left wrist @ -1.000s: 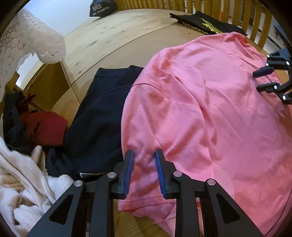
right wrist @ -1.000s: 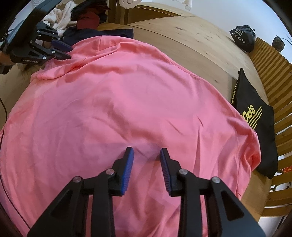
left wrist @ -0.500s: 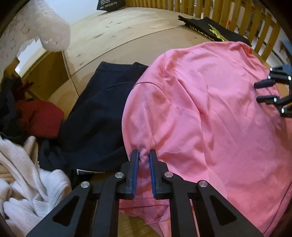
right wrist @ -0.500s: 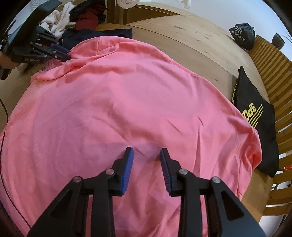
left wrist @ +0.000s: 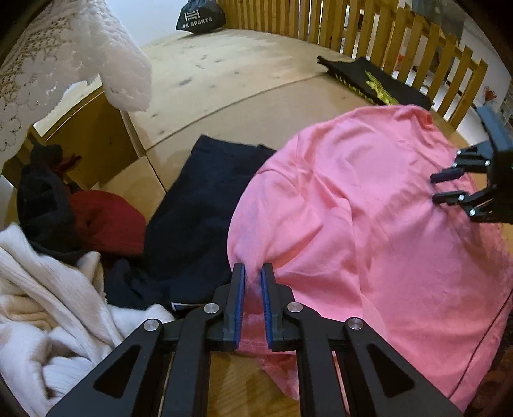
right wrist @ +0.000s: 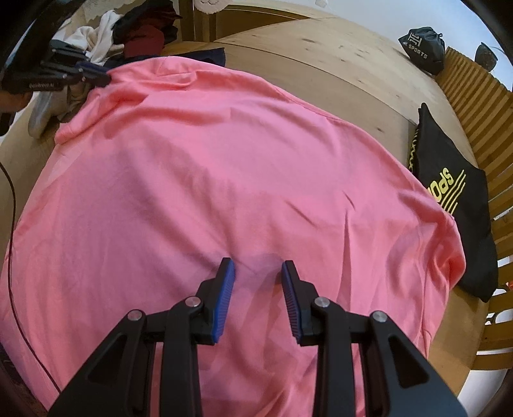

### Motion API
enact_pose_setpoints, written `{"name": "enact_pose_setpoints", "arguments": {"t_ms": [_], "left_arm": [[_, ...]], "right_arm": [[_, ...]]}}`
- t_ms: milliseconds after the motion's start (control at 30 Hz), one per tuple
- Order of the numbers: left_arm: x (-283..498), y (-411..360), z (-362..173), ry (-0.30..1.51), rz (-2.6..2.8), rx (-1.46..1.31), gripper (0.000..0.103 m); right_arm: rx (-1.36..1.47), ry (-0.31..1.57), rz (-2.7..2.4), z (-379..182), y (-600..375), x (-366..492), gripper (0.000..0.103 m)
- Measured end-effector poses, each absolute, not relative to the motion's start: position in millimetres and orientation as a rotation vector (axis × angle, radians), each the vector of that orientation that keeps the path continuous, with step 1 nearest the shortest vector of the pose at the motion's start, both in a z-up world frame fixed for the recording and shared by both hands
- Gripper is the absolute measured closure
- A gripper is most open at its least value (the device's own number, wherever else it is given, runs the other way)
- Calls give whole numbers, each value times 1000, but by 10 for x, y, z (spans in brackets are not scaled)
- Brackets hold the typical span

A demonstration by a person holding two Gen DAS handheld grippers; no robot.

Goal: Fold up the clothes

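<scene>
A pink shirt (left wrist: 368, 224) lies spread over the wooden floor and fills most of the right wrist view (right wrist: 208, 176). My left gripper (left wrist: 253, 268) is shut on a bunched fold at the shirt's left edge and holds it slightly raised. The same gripper shows at the top left of the right wrist view (right wrist: 96, 75), pinching that corner. My right gripper (right wrist: 258, 266) stands open over the middle of the shirt with flat fabric under its fingers and nothing pinched. From the left wrist it appears at the right edge (left wrist: 439, 186).
A navy garment (left wrist: 198, 208), a red one (left wrist: 105, 221) and a white knit (left wrist: 41, 304) are piled to the left. A folded black garment with yellow print (right wrist: 449, 199) lies by the wooden railing (left wrist: 384, 38). A black sports bag (left wrist: 198, 19) sits far back.
My left gripper closed on the shirt's edge, then rose and pulled the fabric up into a fold. The right gripper stayed where it was, still open.
</scene>
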State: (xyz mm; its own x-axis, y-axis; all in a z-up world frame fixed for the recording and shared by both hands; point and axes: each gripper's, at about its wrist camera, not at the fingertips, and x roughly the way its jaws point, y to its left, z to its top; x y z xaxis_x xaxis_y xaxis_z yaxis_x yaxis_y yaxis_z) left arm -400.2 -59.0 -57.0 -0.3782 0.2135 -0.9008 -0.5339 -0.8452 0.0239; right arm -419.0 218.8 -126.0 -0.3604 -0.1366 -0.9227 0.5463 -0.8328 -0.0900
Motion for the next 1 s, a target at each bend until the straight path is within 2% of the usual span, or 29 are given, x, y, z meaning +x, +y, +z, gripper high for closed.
{"name": "enact_pose_setpoints", "arguments": {"t_ms": [167, 300, 367, 433, 500, 733, 900, 1000], "left_arm": [[-4158, -651, -498, 491, 2278, -1409, 93], [-4257, -870, -432, 366, 2324, -1431, 96], [-4187, -833, -472, 362, 2283, -1430, 96], [-4089, -760, -527, 383, 2235, -1429, 93], [-3944, -635, -612, 454, 2183, -1431, 69], [-3690, -367, -796, 698, 2147, -1419, 69], [-3671, -304, -766, 678, 2142, -1399, 69], [-3618, -427, -739, 525, 2119, -1434, 69]], "right_arm": [[1451, 551, -2234, -1260, 2187, -4168, 73], [1453, 568, -2240, -1266, 2167, -4165, 73], [1451, 567, -2242, -1269, 2170, -4157, 73], [1450, 563, -2243, -1270, 2174, -4152, 73], [1452, 557, -2243, -1271, 2181, -4151, 73], [1451, 557, -2248, -1278, 2180, -4175, 73], [1447, 570, -2250, -1281, 2174, -4175, 73], [1442, 568, -2253, -1283, 2178, -4166, 73]]}}
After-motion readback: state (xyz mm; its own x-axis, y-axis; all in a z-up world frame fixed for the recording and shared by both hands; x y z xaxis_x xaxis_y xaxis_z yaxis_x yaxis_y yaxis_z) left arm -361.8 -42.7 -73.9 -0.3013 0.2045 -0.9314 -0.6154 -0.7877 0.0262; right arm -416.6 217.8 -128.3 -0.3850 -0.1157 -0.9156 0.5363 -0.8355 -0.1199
